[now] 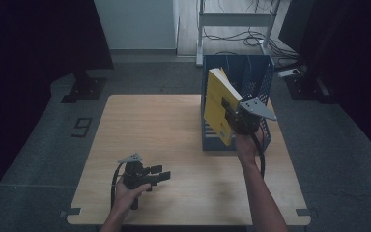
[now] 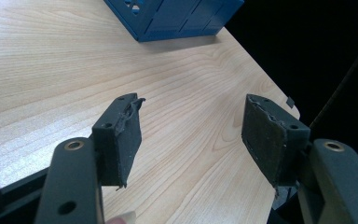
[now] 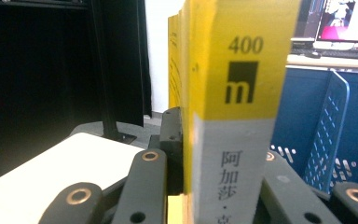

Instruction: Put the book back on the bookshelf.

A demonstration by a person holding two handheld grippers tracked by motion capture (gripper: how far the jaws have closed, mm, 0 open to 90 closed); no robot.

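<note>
Above the far right part of the bench (image 1: 174,145), your right tool (image 1: 232,115) is pinching a yellow book (image 1: 217,104) near its lower end, the spine facing you in the right gripper view (image 3: 235,70). It hangs tilted over the front left side of the blue file rack (image 1: 256,72), not yet down in a slot as far as you can judge from above.

Treat this book as stiff but fairly weighty: it looks thick, a paperback by the look of its cover, and gripped low with most of its length standing above the jaws it will want to tip or swing. The cover seems smooth, so it may slide if you ease off. Keep the pinch across the thickness close to the spine, where the block is firmest; a hold on the loose page edge would let it fan open.

Your left tool (image 2: 191,135) rests low over the near left part of the bench, spread wide with nothing between its worn pads (image 2: 130,140). It is free to steady the rack if the book catches on a divider.
</note>
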